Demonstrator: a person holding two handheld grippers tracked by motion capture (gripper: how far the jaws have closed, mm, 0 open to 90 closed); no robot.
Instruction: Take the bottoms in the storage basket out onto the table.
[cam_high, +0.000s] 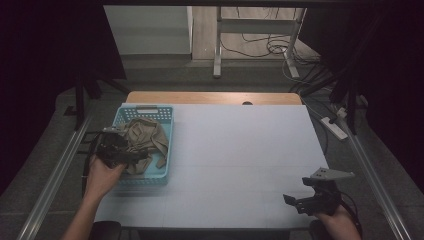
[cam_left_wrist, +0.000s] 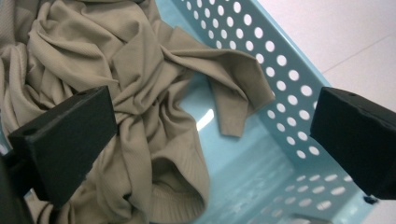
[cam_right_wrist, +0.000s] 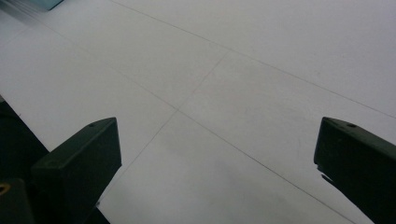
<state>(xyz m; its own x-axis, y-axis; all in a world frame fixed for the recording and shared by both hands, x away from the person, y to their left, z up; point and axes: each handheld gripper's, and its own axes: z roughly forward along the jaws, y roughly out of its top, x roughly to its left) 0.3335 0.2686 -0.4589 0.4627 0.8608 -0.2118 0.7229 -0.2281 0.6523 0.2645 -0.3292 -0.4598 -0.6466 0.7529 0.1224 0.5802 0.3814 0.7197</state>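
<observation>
A white tabletop (cam_high: 240, 150) with a bare wooden strip (cam_high: 215, 97) along its far edge stands in a dim room, lit from above while the sides fall into near-black. Grey floor (cam_high: 165, 75) stretches beyond it to the white legs of another desk (cam_high: 218, 45), where dark cables (cam_high: 272, 46) loop across a paler patch of floor. A white power strip (cam_high: 334, 127) lies on the floor to the right, and metal rails (cam_high: 55, 172) flank both sides

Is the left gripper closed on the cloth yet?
No: in the left gripper view the left gripper has its fingers wide apart above the beige cloth in the blue basket.
</observation>
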